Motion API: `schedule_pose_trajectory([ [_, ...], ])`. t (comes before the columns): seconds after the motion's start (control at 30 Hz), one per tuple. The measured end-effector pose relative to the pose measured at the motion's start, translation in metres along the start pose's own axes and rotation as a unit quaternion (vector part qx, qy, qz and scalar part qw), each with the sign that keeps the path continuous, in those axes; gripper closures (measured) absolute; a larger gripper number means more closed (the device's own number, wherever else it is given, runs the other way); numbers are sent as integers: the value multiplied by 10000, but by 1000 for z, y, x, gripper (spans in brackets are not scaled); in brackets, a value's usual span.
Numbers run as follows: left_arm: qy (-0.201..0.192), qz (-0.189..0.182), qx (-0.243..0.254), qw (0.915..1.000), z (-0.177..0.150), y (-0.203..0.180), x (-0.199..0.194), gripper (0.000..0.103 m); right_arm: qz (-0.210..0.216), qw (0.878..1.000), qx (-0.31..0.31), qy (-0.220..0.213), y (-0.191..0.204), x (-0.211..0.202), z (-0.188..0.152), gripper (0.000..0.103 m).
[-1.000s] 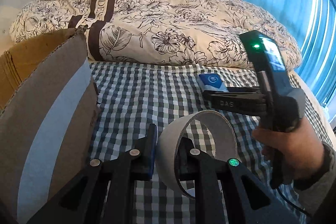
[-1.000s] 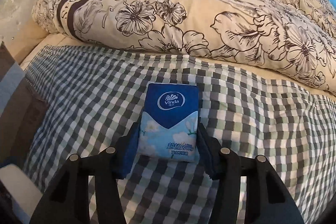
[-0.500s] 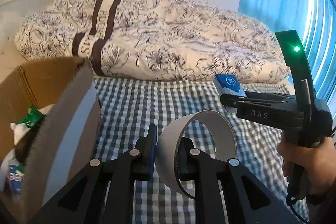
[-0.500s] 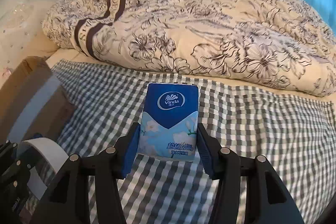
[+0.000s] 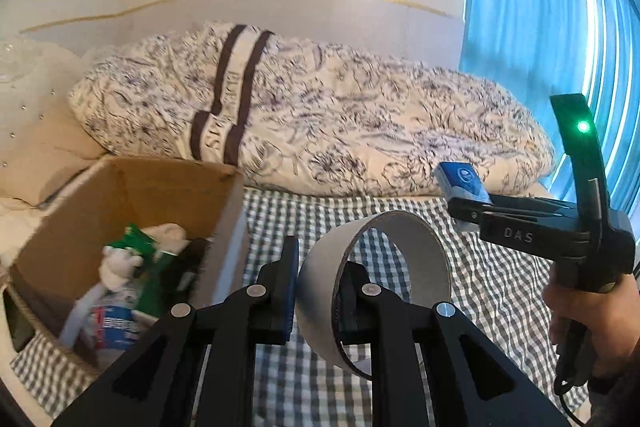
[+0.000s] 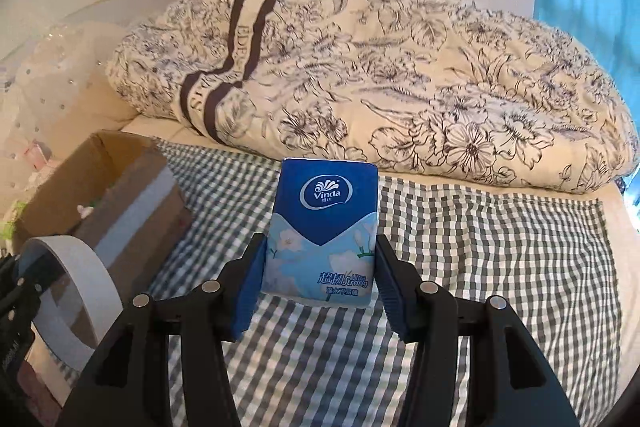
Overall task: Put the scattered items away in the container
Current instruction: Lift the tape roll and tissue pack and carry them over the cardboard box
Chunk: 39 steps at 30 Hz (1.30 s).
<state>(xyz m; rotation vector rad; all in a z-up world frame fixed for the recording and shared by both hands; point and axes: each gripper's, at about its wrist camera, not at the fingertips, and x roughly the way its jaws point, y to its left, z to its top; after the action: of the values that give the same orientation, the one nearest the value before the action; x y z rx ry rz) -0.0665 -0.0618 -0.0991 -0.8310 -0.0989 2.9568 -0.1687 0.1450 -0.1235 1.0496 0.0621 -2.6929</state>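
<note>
My left gripper (image 5: 318, 279) is shut on the wall of a wide tape roll (image 5: 384, 259), held above the checked bedspread. That tape roll (image 6: 76, 279) also shows at the lower left of the right wrist view. My right gripper (image 6: 318, 271) is shut on a blue Vinda tissue pack (image 6: 324, 227), lifted clear of the bed. In the left wrist view the right gripper (image 5: 466, 205) hangs at the right with the tissue pack (image 5: 460, 181) in it. An open cardboard box (image 5: 192, 179) stands to the left and holds several items, among them a green packet (image 5: 138, 237).
A rolled floral duvet (image 6: 400, 75) lies across the head of the bed behind both grippers. The checked bedspread (image 6: 500, 247) stretches between duvet and box. Blue curtains (image 5: 520, 27) hang at the right. A person's hand (image 5: 592, 331) grips the right tool's handle.
Both grippers have risen with their loads, so the views look down from higher. The box's inside and its contents have come into sight at the left.
</note>
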Motion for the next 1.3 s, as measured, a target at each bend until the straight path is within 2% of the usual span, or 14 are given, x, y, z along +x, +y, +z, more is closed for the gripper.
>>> schedule_pose_trajectory([
  [0.43, -567, 438, -107, 9974, 16, 42, -64, 88, 166, 9985, -212, -474, 51, -70, 10, 51],
  [0.73, -840, 744, -259, 9933, 22, 82, -91, 88, 277, 9963, -366, -728, 92, -104, 17, 50],
  [0.93, -935, 992, -347, 9901, 30, 111, -105, 88, 431, 9948, -404, -830, 118, -117, 20, 50],
  [1.3, -1026, 1265, -176, 9865, 46, 148, -111, 88, 680, 9916, -554, -946, 166, -122, 29, 50],
])
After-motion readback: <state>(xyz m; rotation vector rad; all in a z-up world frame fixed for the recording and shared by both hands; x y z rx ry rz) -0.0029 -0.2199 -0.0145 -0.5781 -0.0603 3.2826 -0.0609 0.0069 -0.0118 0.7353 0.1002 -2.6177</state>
